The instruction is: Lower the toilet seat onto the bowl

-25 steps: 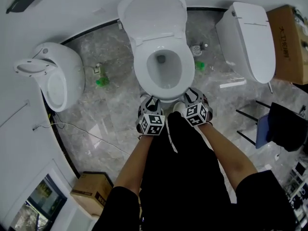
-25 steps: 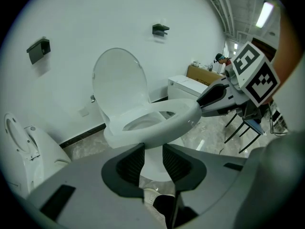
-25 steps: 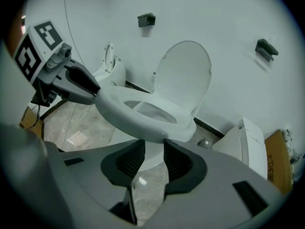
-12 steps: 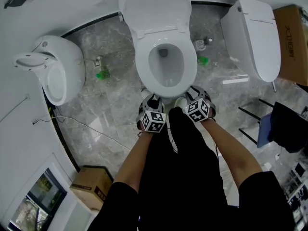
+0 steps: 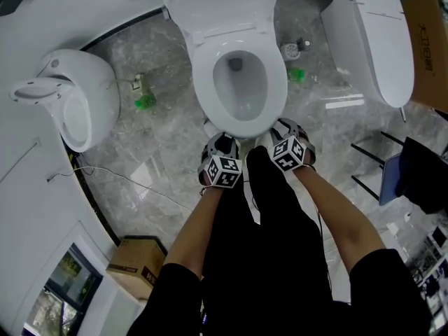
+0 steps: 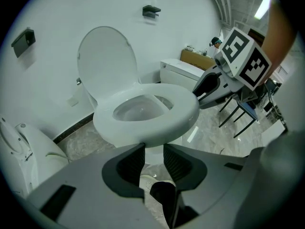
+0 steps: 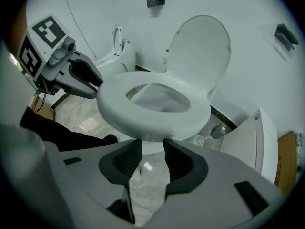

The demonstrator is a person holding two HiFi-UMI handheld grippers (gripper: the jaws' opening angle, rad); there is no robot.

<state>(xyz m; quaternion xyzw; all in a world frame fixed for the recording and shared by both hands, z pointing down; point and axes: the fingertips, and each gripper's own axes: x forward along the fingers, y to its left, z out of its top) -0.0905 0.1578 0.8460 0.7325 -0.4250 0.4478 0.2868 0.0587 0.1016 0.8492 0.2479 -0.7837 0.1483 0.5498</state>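
Left hand-held gripper sits at the front edge of the toilet seat, its jaws apart, just opened wider, with nothing between them. The seat lies down on the bowl, its lid upright behind. Right hand-held gripper is alongside, its jaws likewise just spread and empty.

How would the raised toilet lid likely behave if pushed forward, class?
The lid looks like rigid plastic, so probably stiff. Hinged at the rear, it would likely swing down onto the seat. Glossy, so possibly slippery.
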